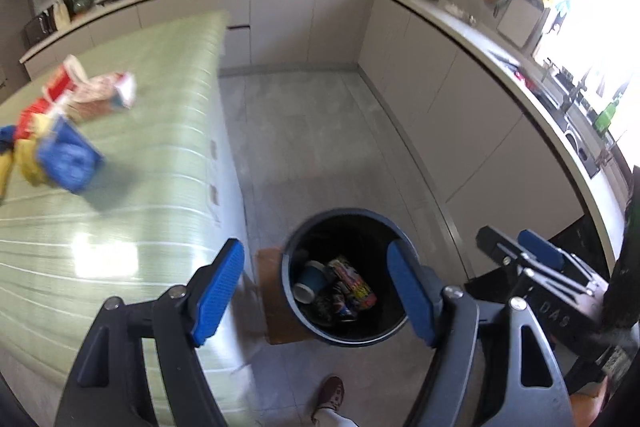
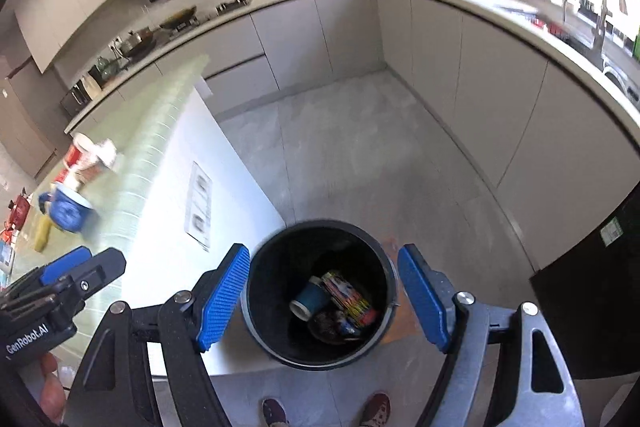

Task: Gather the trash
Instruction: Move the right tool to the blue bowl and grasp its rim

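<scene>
A dark round trash bin [image 1: 348, 213] [image 2: 320, 225] stands on the floor beside the green table [image 1: 140, 211]. Inside it lie a blue paper cup [image 1: 310, 277] [image 2: 308, 299] and a colourful packet [image 1: 354, 283] [image 2: 348, 297]. My left gripper [image 1: 315, 246] hangs open above the bin with nothing between its blue pads. My right gripper [image 2: 323, 251] is likewise open and empty over the bin. On the table, blurred, rest a red and white carton [image 1: 92, 87] [image 2: 86, 159], a blue cup [image 1: 68, 159] [image 2: 68, 213] and yellow wrappers [image 1: 30, 155].
The right gripper [image 1: 516, 243] shows at the right of the left wrist view; the left gripper [image 2: 92, 259] at the lower left of the right one. A person's shoes [image 2: 378, 409] stand near the bin. Grey cabinets [image 2: 480, 75] line the far walls; a black appliance [image 2: 592, 287] stands right.
</scene>
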A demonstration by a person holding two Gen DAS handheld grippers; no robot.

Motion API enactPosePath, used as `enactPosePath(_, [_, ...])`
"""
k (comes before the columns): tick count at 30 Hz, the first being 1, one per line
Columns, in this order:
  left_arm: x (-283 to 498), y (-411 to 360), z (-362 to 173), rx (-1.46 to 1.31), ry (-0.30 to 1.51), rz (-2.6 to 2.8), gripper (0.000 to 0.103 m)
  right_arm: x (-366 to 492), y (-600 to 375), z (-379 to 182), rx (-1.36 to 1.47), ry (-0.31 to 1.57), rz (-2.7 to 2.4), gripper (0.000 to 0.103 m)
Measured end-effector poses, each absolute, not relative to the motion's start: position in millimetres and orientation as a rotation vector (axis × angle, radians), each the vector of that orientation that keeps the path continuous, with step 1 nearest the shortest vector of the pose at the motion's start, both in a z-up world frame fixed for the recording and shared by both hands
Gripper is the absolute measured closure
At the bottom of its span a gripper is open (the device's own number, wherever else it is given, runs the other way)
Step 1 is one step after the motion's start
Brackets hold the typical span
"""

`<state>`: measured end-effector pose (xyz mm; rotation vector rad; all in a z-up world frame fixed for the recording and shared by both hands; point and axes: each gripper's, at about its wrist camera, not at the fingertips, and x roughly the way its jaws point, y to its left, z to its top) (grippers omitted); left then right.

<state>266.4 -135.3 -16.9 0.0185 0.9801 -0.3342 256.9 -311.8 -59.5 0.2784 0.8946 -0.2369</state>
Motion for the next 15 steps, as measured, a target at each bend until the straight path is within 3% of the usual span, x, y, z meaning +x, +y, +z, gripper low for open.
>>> enactPosePath(6, [274,-33,-7,-0.003,0.950,-0.234,0.027,268,-225,-28,0.234,0.837,-0.161,0.024])
enactPosePath(15, [283,108,-28,-0.044,0.964,-0.051,0.027,299,-86,-39,0.224,0.833,-0.032,0.024])
